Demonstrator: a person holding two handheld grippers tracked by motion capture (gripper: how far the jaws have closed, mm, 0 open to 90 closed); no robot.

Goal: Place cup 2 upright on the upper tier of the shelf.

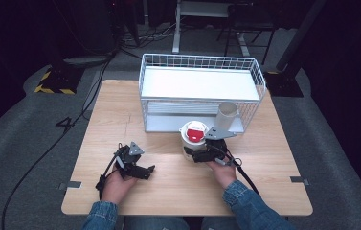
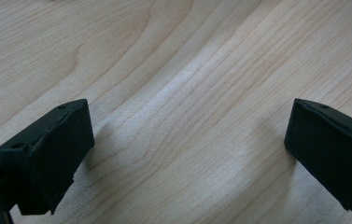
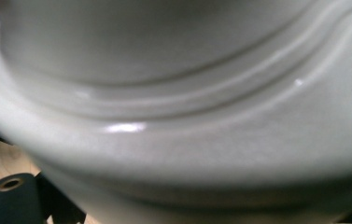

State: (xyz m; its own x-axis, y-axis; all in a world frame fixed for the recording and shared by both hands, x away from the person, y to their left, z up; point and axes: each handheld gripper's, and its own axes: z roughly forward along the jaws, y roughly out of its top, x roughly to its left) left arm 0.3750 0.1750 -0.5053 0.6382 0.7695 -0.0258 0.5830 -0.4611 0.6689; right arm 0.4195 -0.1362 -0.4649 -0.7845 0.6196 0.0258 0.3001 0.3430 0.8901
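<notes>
My right gripper (image 1: 198,154) is clamped on the white jar (image 1: 192,139) with a red top, just in front of the wire basket (image 1: 259,76), on the table (image 1: 274,143). My left gripper (image 1: 142,170) rests well left of the jar, jaws spread wide over bare wood. A white cup (image 1: 226,115) stands inside the basket.

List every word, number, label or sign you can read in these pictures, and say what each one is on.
"4": a dark mark on the grey floor left of the table; it reads like a four.
Red patch on top of the white jar: any print is too small to read.
Yellow and black stripes on the floor plate: a warning pattern, no words.
</notes>
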